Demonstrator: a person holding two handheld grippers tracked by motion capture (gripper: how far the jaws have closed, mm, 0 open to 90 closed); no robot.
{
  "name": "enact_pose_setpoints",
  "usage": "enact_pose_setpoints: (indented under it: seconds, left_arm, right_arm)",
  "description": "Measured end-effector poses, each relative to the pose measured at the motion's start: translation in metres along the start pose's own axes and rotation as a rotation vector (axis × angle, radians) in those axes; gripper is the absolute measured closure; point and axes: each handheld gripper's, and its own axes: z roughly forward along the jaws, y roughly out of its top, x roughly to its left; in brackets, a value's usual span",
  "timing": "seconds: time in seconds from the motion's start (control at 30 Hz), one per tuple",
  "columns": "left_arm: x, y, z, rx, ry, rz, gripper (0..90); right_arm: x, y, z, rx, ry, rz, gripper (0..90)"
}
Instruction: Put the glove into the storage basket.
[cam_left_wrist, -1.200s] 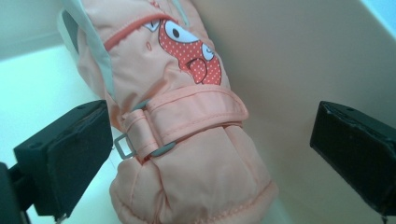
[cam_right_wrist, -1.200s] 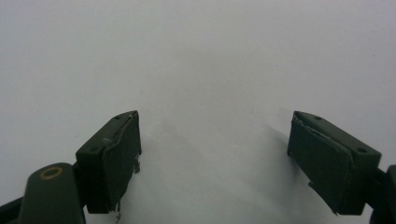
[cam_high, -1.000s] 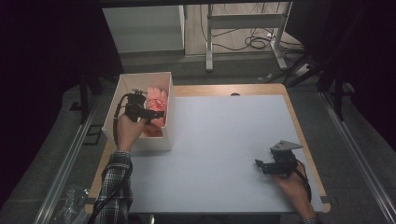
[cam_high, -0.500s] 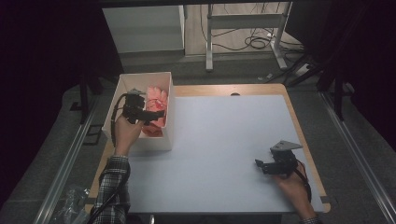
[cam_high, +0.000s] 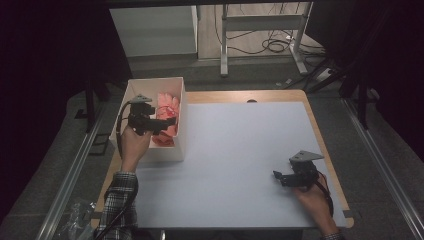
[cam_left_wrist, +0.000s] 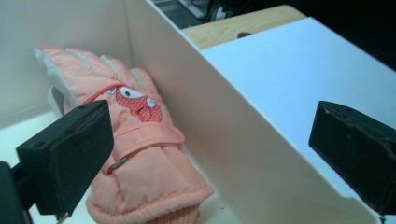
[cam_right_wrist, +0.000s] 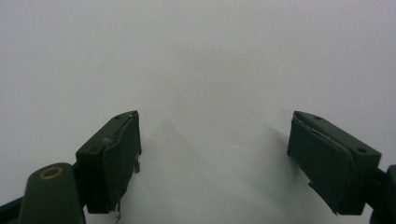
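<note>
A pink ski glove (cam_high: 165, 120) with a cartoon face lies in an open white box (cam_high: 182, 135) at the table's left edge. My left gripper (cam_high: 169, 122) hovers over the box, open. In the left gripper view the glove (cam_left_wrist: 140, 154) lies palm down with its cuff nearest, and the left gripper (cam_left_wrist: 210, 158) straddles the box's right wall (cam_left_wrist: 243, 121), one jaw above the glove and the other over the table side. My right gripper (cam_high: 279, 178) rests low at the near right of the white table (cam_high: 240, 150), open and holding nothing (cam_right_wrist: 215, 158).
A wooden border (cam_high: 280, 96) frames the white surface, with a small hole (cam_high: 251, 101) at the far edge. Beyond the table stand a white cabinet (cam_high: 155, 30) and a metal frame with cables (cam_high: 260, 40). A clear plastic bag (cam_high: 75, 220) lies at the near left.
My left gripper has drifted slightly nearer over the box, staying open. The right gripper has not moved.
</note>
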Motion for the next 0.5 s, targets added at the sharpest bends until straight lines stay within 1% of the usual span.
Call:
enact_pose_setpoints:
  seconds: [0.07, 0.27, 0.4, 0.47, 0.5]
  left_arm:
    - [-0.003, 0.000, -0.001, -0.001, -0.011, 0.004, 0.5]
    - [-0.015, 0.001, -0.002, -0.002, -0.032, 0.042, 0.5]
    - [-0.023, 0.001, -0.003, -0.011, -0.057, 0.057, 0.5]
    - [-0.026, 0.001, -0.003, -0.016, -0.064, 0.059, 0.5]
    - [-0.028, 0.001, -0.003, -0.020, -0.074, 0.058, 0.5]
  right_arm:
    - [0.000, 0.000, 0.000, 0.000, 0.000, 0.000, 17.7]
    - [0.000, 0.000, 0.000, 0.000, 0.000, 0.000, 17.6]
    - [0.000, 0.000, 0.000, 0.000, 0.000, 0.000, 17.6]
    - [0.000, 0.000, 0.000, 0.000, 0.000, 0.000, 17.6]
    - [0.000, 0.000, 0.000, 0.000, 0.000, -0.001, 17.6]
